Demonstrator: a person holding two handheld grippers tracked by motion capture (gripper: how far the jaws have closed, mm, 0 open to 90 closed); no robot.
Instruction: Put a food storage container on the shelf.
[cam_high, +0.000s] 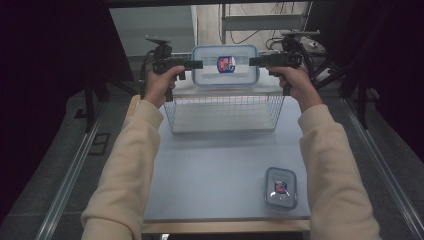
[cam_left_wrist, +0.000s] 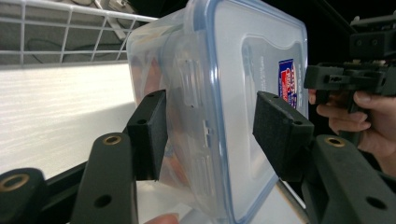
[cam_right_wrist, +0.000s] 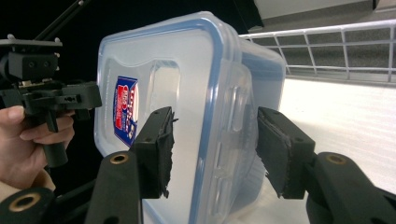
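- Left gripper (cam_high: 199, 64), in the person's left hand (cam_high: 160, 85), points inward over the table's (cam_high: 215, 170) far edge. Its jaws stand half wide and straddle the left end of the large clear box (cam_high: 210, 72), one pad on the lid side, one on the body side. Whether the pads press on it cannot be told.
- The large clear box, with a blue-rimmed lid and a red and blue label, is tipped on its side with the lid facing the person. It sits between the two grippers, just above the far rim of the wire basket (cam_high: 172, 115).
- Right gripper (cam_high: 252, 61), in the right hand (cam_high: 295, 80), mirrors the left. Its jaws are half wide astride the box's right end (again, whether it grips is unclear).
- A small lidded box (cam_high: 280, 188) lies at the table's near right corner, well apart.
- Step in hand, as a judgement: setting the large box into the basket with both grippers.
- Next move calls for lowering both ends evenly, clear of the wire rim, before letting go.
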